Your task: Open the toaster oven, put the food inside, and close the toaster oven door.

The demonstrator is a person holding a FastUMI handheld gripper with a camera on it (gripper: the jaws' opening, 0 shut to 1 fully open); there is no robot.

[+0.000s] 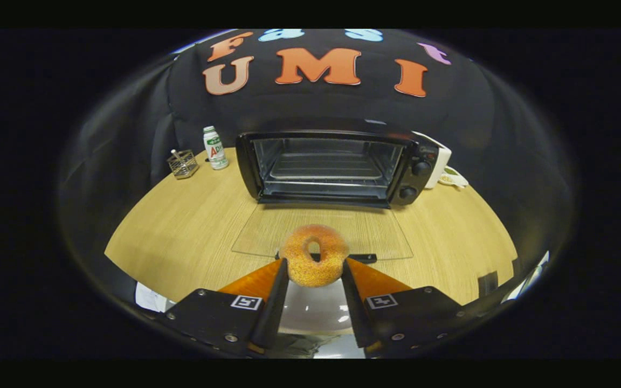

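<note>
A sugared ring doughnut (314,256) sits upright between my two fingers, and my gripper (315,268) is shut on it, both fingers pressing its sides. It is held above a white plate (316,310) near the table's front edge. Beyond the fingers stands the black toaster oven (337,167) with its glass door (322,230) folded down flat onto the table, the handle nearest me. The oven cavity with its wire rack (325,168) is open to view. Two knobs (417,178) sit on the oven's right panel.
On the wooden table (181,226), left of the oven, stand a small white bottle (215,147) and a wire basket (183,164). A white appliance (442,161) and a small dish (453,179) sit right of the oven. White paper (149,297) lies at the front left.
</note>
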